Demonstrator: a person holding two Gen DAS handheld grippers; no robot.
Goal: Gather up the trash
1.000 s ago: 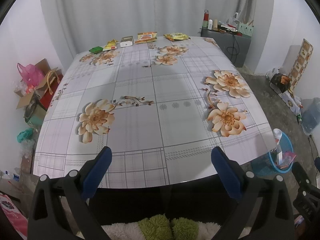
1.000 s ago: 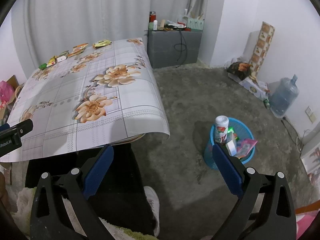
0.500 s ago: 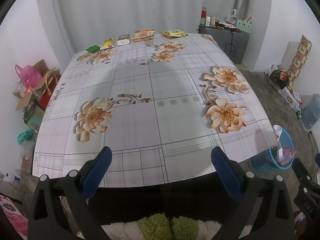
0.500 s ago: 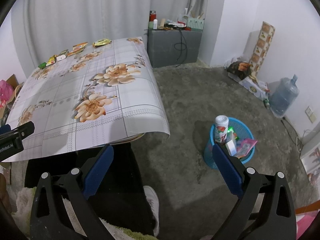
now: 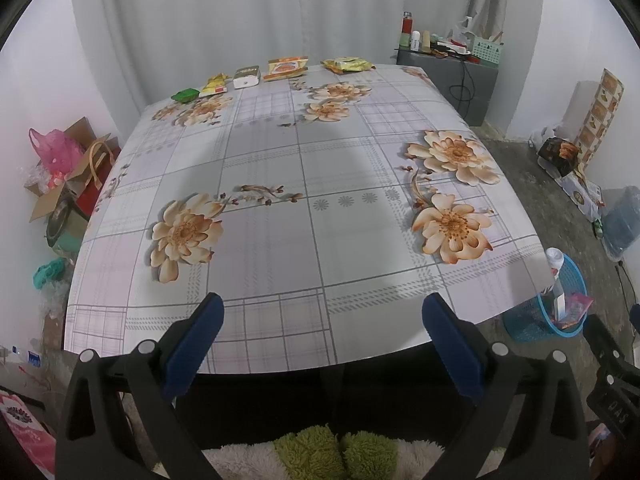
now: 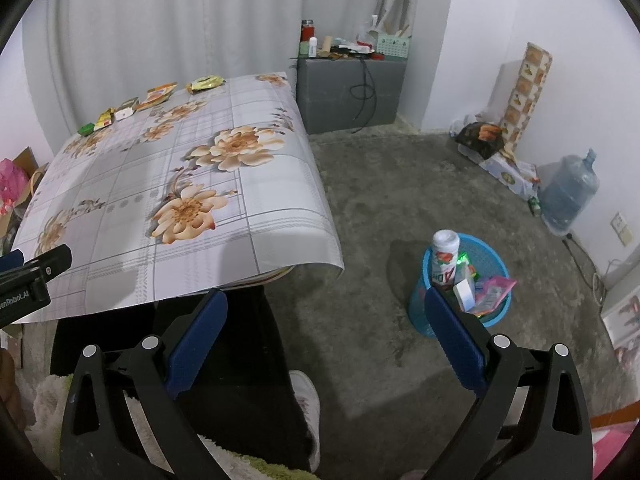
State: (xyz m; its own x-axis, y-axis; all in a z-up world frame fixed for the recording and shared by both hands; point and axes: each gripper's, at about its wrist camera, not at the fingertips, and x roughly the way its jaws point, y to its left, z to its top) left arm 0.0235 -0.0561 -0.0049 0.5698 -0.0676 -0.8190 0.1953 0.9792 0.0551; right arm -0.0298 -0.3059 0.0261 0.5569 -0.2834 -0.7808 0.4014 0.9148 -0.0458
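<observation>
Your left gripper (image 5: 322, 312) gapes wide and empty, snack wrappers (image 5: 286, 68) far ahead across the table (image 5: 280, 184). Your right gripper (image 6: 326, 310) gapes too, blue trash basket (image 6: 496, 264) just ahead-right.

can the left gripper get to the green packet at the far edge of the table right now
Probably not yet: the open left gripper hangs at the near edge, with the whole table between it and the green packet. Nothing blocks the way.

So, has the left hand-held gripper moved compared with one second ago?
Yes, slightly. In the left wrist view the near table edge sits a little lower than before, and the packets along the far edge sit a little higher, so the left hand-held gripper rose or tilted slightly.
</observation>
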